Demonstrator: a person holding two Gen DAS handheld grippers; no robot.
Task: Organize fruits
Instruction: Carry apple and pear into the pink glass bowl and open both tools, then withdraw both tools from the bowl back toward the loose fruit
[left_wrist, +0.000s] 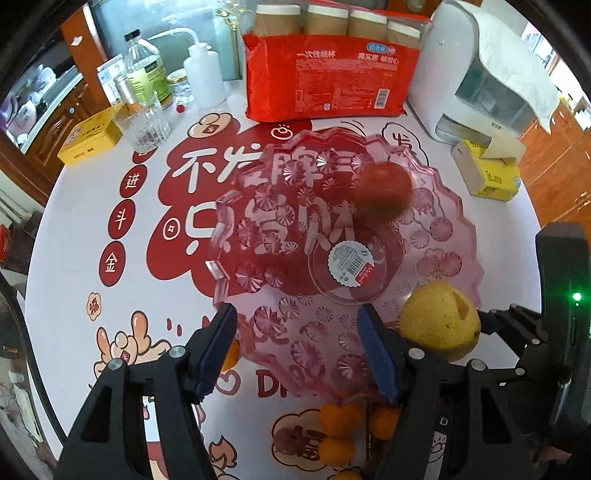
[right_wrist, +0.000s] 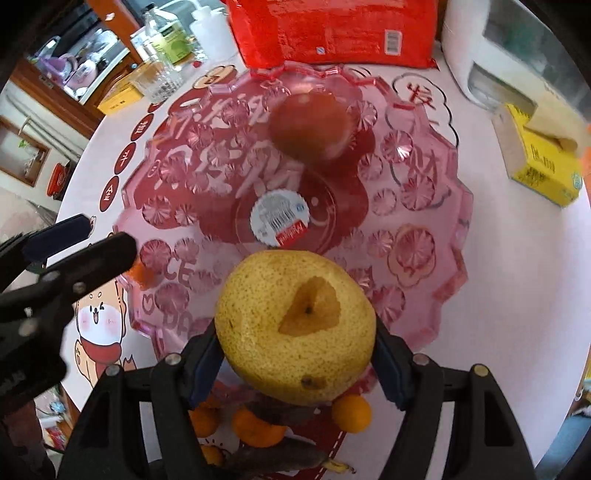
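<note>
Through the left wrist camera, the left gripper (left_wrist: 295, 347) is pointing steeply down over the near rim of the pink glass fruit bowl (left_wrist: 454, 236), its blue-padded fingers (left_wrist: 218, 343) standing apart with nothing between them, only bowl showing through the gap. A red apple (left_wrist: 384, 192), blurred, is lying inside the bowl toward its far side, well beyond these fingers. The yellow pear (left_wrist: 439, 321) is sitting just to the right of them, carried by the other tool, so the left hand is not the one concerned with it. Small oranges (left_wrist: 340, 417) are waiting on the table (left_wrist: 74, 229) below the near rim, partly hidden by the gripper.

Through the right wrist camera, the right gripper (right_wrist: 295, 358) is grasping the pear (right_wrist: 295, 325) across its broad middle, one pad on each flank, the hollow blossom end facing the lens. The pear is hanging over the near slope of the bowl (right_wrist: 443, 206), short of the stickered centre (right_wrist: 280, 218), with the apple (right_wrist: 310, 125) farther on. I judge the release turns on this: the bowl floor lies straight ahead and below the fingers, and the free space is between pear and apple. The left gripper (right_wrist: 74, 240) is showing at the left edge, beside the rim. More oranges (right_wrist: 351, 413) and what looks like a darkened banana (right_wrist: 280, 458) are lying on the table nearest the camera.
</note>
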